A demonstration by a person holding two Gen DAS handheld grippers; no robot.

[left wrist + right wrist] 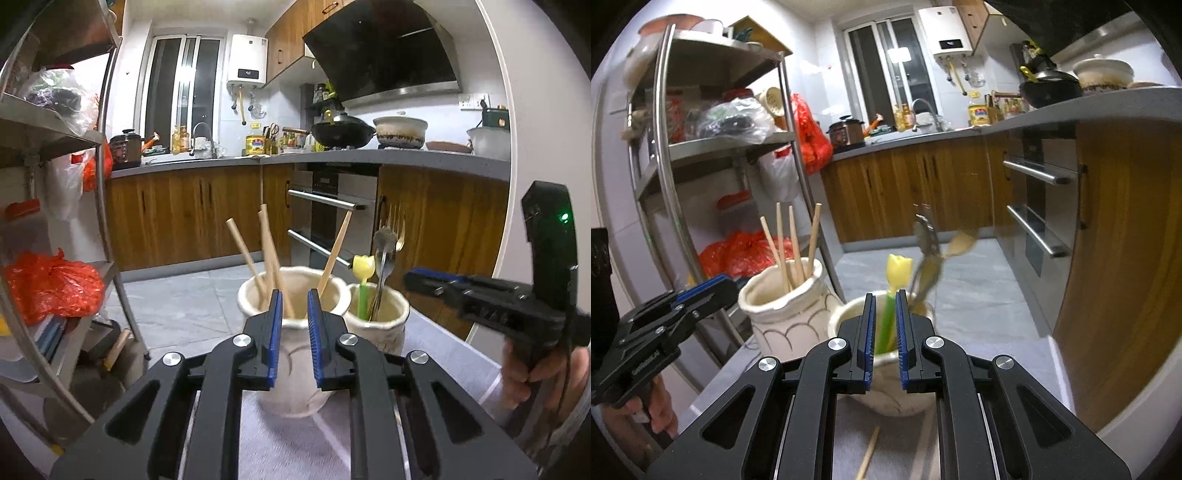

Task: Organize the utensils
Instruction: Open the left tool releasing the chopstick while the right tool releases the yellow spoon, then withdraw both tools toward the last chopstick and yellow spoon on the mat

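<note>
Cream tall jar (295, 332): holds four wooden chopsticks (271, 258).
Short jar (882, 384): just beside it, holds yellow-tipped utensil (897, 273), fork, spoon.
Loose chopstick (868, 454): right wrist view only, on table.
Left gripper (294, 299): slightly parted, empty.
Right gripper (885, 302): slightly parted, grasping nothing.

Wok (341, 133), metal shelf rack (720, 147)

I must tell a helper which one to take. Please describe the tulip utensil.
Find the two cream ceramic jars on the grey cloth; take the smaller jar. Among its metal cutlery, the tulip utensil alone has a green stem and yellow flower top.
</note>
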